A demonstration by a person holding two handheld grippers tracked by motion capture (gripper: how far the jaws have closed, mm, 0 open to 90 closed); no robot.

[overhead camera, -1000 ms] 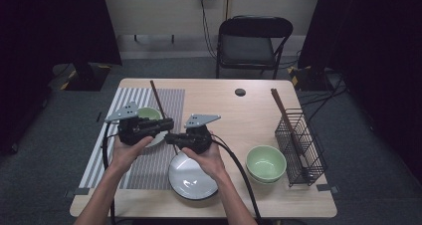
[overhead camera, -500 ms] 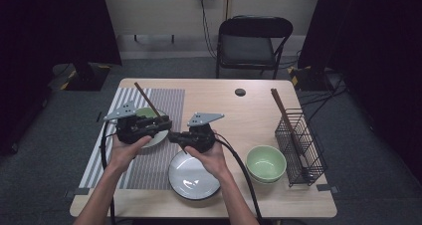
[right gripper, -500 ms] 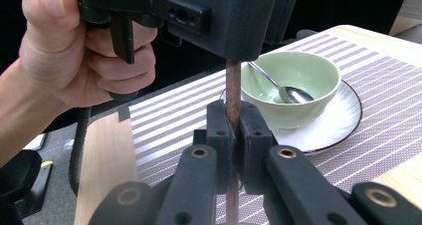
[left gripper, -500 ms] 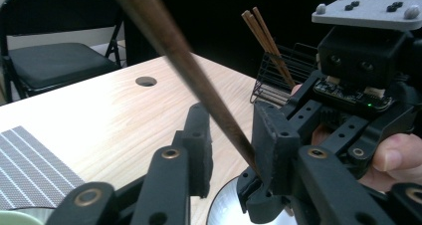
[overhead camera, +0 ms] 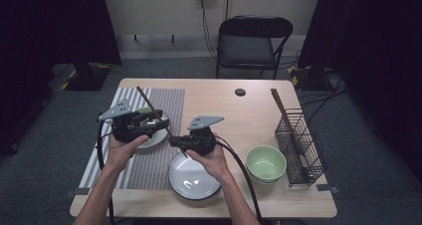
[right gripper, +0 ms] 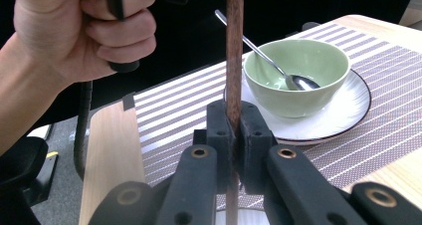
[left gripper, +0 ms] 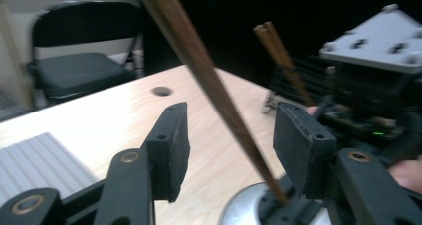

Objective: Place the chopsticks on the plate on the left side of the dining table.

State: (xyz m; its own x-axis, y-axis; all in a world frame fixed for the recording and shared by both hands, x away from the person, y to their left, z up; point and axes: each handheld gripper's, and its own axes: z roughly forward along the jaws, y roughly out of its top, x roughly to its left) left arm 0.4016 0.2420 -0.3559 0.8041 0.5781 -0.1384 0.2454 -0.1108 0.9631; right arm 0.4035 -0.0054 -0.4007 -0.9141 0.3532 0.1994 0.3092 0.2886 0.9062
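A long dark wooden chopstick (overhead camera: pixel 154 114) slants up to the left over the striped placemat (overhead camera: pixel 164 103). My right gripper (overhead camera: pixel 174 141) is shut on its lower end; in the right gripper view the pads (right gripper: pixel 219 130) clamp the chopstick (right gripper: pixel 234 46) upright. My left gripper (overhead camera: pixel 152 119) is open, its jaws having just been opening. In the left gripper view the chopstick (left gripper: pixel 214 85) passes between the left gripper's (left gripper: pixel 229 130) spread pads and touches neither. A green bowl (right gripper: pixel 298 70) with a metal spoon (right gripper: pixel 259 51) sits on a white saucer (right gripper: pixel 343 120).
A white plate (overhead camera: pixel 194 177) lies under the right hand near the front edge. An empty green bowl (overhead camera: pixel 266 163) stands to its right, beside a black wire basket (overhead camera: pixel 298 145) holding another chopstick (overhead camera: pixel 283 115). A black folding chair (overhead camera: pixel 249 41) stands behind the table.
The left gripper's jaws have opened off the chopstick. The chopstick's top has tilted further left while the right gripper keeps its hold on the lower end.
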